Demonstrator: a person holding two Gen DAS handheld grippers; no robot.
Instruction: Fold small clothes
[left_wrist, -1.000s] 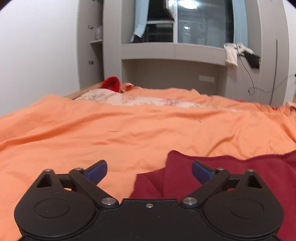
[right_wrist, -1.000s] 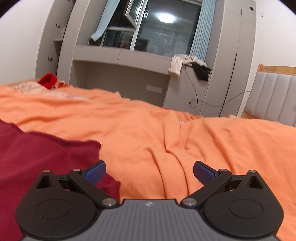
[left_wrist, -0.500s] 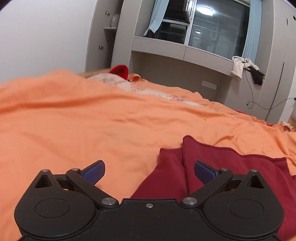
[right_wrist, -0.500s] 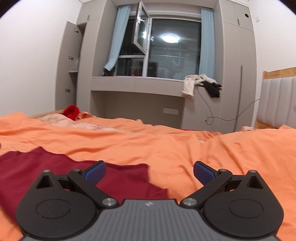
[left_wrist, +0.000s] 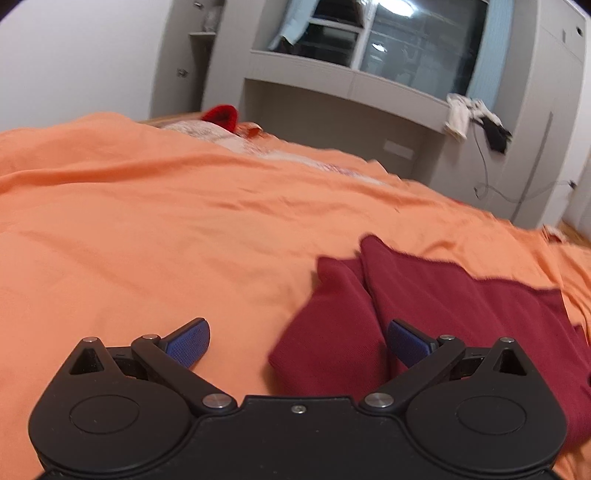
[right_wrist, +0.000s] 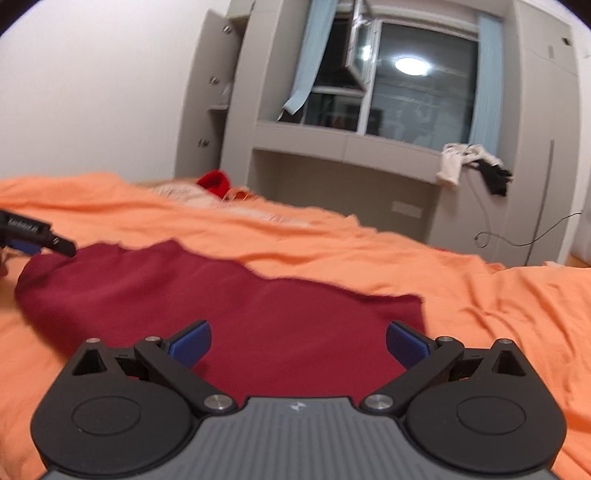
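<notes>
A dark red garment (left_wrist: 443, 306) lies flat on the orange bedsheet (left_wrist: 166, 229), with a folded part at its left end. My left gripper (left_wrist: 298, 345) is open above that left end, its right finger over the cloth and nothing between the pads. In the right wrist view the same dark red garment (right_wrist: 229, 295) spreads across the middle, and my right gripper (right_wrist: 298, 345) is open just above its near right part, holding nothing. The left gripper's tip (right_wrist: 33, 236) shows at the far left edge, at the garment's left corner.
The orange bedsheet (right_wrist: 480, 295) is wrinkled to the right. A bright red item (left_wrist: 221, 116) and a pale patterned cloth (left_wrist: 207, 133) lie at the far end of the bed. Behind stand a grey cabinet unit (right_wrist: 351, 147), hanging clothes (right_wrist: 469, 166) and a dangling cable (right_wrist: 517, 236).
Both grippers have lifted and pulled back from the garment, staying open. The right view has swung left, so the garment now fills its middle. The left view tilted.
</notes>
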